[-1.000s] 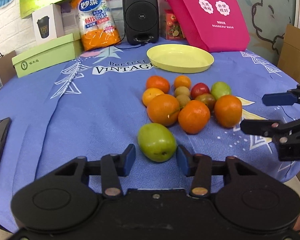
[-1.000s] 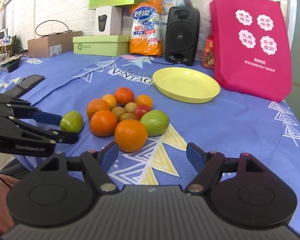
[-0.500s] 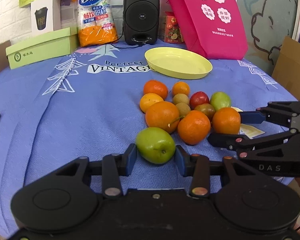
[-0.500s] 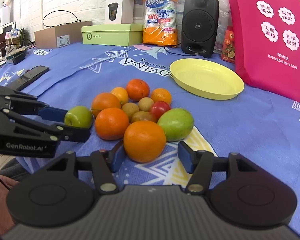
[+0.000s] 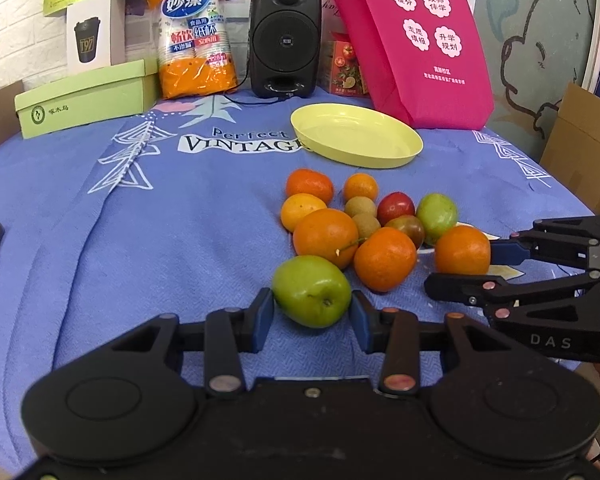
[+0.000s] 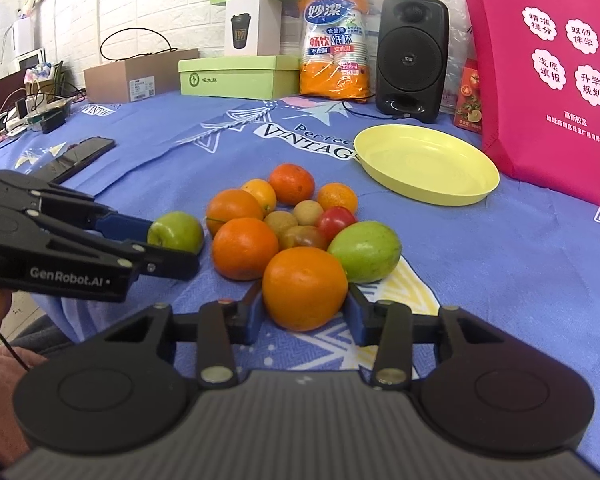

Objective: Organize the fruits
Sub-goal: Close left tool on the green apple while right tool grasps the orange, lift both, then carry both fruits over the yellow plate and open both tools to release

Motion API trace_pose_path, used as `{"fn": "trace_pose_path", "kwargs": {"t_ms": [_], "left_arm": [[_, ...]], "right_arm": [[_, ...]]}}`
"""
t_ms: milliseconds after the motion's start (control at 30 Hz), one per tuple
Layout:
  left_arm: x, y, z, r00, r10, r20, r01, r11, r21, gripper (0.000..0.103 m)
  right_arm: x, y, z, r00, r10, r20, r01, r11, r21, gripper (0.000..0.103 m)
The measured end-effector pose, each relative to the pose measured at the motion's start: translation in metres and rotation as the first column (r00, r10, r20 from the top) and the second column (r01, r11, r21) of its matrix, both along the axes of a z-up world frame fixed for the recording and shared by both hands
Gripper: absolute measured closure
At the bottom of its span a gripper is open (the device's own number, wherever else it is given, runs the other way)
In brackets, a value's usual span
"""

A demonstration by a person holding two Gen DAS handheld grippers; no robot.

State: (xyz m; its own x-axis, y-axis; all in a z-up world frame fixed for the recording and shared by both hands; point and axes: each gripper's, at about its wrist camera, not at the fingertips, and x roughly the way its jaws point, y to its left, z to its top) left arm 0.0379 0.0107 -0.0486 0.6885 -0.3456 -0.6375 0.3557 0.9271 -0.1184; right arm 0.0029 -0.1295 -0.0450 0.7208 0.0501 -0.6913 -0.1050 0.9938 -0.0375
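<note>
Both tools are down at the near edge of the fruit pile (image 5: 364, 224), which sits on the blue cloth (image 5: 140, 240) just in front of the empty yellow plate (image 5: 356, 140).

The left gripper (image 5: 311, 314) has its pads against the two sides of the green apple (image 5: 311, 290), the fruit lying farthest from the plate on the left of the heap. The right gripper (image 6: 305, 312) has just been closing, and now its pads pinch the big orange (image 6: 305, 288) at the front of the pile on the right, close beside a green mango (image 6: 366, 252).

Both fruits look firm and round, light enough for one gripper each. The apple's skin is smooth and shiny, so I'd expect it to squirt out if pinched off-centre; the hold across its widest part looks right. The orange's dimpled peel should grip better and give a little under pressure. The small red tomato (image 6: 335, 220) and the brownish little fruits (image 6: 296, 220) nearer the plate look softer and would want a gentler squeeze. Lifting the orange may nudge the mango beside it.
</note>
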Motion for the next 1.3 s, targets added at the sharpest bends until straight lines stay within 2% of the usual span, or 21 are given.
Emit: {"fn": "trace_pose_path", "kwargs": {"t_ms": [467, 633, 800, 900, 1100, 1167, 1300], "left_arm": [[0.004, -0.006, 0.033, 0.998, -0.035, 0.056, 0.034, 0.999, 0.02, 0.063], [0.036, -0.022, 0.053, 0.995, -0.072, 0.07, 0.071, 0.997, 0.022, 0.063], [0.092, -0.05, 0.069, 0.99, -0.103, 0.092, 0.101, 0.994, 0.034, 0.063], [0.137, -0.07, 0.066, 0.989, -0.13, 0.065, 0.128, 0.991, 0.029, 0.063], [0.214, -0.102, 0.026, 0.986, -0.162, -0.047, 0.164, 0.986, 0.039, 0.063], [0.232, -0.108, 0.013, 0.984, -0.155, -0.085, 0.159, 0.986, 0.046, 0.063], [0.254, -0.117, -0.004, 0.982, -0.153, -0.11, 0.16, 0.986, 0.055, 0.063]], "right_arm": [[-0.007, -0.019, 0.035, 0.997, -0.045, 0.056, 0.046, 0.999, -0.012, 0.062], [0.014, -0.033, 0.05, 0.995, -0.059, 0.079, 0.062, 0.998, -0.026, 0.062], [0.058, -0.053, 0.056, 0.994, -0.068, 0.081, 0.072, 0.996, -0.048, 0.062], [0.088, -0.068, 0.05, 0.995, -0.079, 0.058, 0.082, 0.995, -0.054, 0.062], [0.137, -0.099, 0.025, 0.992, -0.127, -0.017, 0.126, 0.991, -0.048, 0.062], [0.15, -0.108, 0.015, 0.989, -0.141, -0.043, 0.139, 0.989, -0.042, 0.062], [0.166, -0.117, -0.003, 0.987, -0.14, -0.081, 0.137, 0.99, -0.036, 0.062]]}}
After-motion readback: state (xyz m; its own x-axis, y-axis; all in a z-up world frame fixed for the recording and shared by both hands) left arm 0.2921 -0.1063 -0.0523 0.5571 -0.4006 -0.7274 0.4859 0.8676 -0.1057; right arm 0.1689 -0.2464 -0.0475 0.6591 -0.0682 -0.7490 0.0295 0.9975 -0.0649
